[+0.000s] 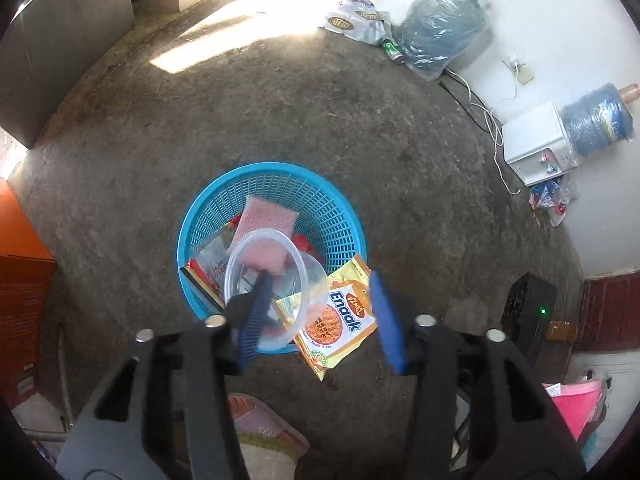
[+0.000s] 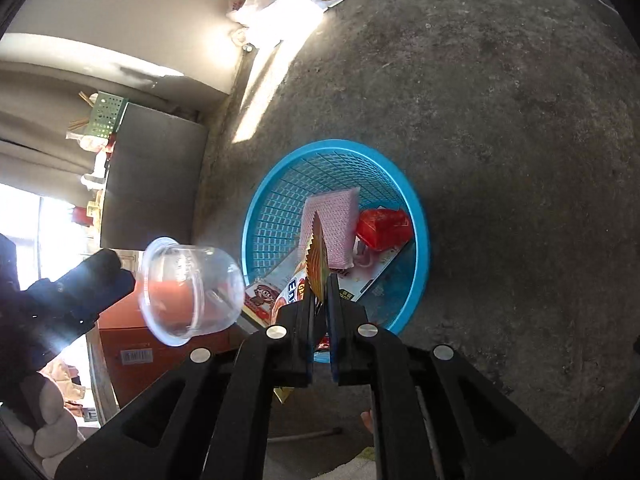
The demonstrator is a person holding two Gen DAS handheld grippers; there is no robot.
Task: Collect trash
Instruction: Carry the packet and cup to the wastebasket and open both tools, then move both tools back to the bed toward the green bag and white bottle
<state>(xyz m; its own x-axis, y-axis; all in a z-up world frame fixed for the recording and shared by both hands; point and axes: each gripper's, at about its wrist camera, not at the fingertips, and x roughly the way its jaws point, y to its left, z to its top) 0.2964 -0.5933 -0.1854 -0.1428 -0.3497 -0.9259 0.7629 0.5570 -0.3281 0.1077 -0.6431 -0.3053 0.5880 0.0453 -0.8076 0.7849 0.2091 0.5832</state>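
A blue plastic basket [image 1: 328,204] stands on the concrete floor and holds a pink sponge [image 1: 266,216], a red packet and flat wrappers; it also shows in the right wrist view [image 2: 416,216]. My left gripper [image 1: 320,312] is open above the basket's near rim. A clear plastic cup [image 1: 276,276] hangs on its left finger [image 1: 256,312]; in the right wrist view the cup [image 2: 192,288] is in mid-air at the left. My right gripper [image 2: 320,300] is shut on a yellow Enaak snack packet [image 2: 316,256], held edge-on over the basket; the packet shows face-on in the left wrist view [image 1: 340,316].
Large water bottles [image 1: 444,24] and a white dispenser [image 1: 536,144] stand by the far wall with cables, a green can [image 1: 394,50] and bags. An orange box [image 1: 24,292] is at the left. A black device [image 1: 528,308] sits at the right.
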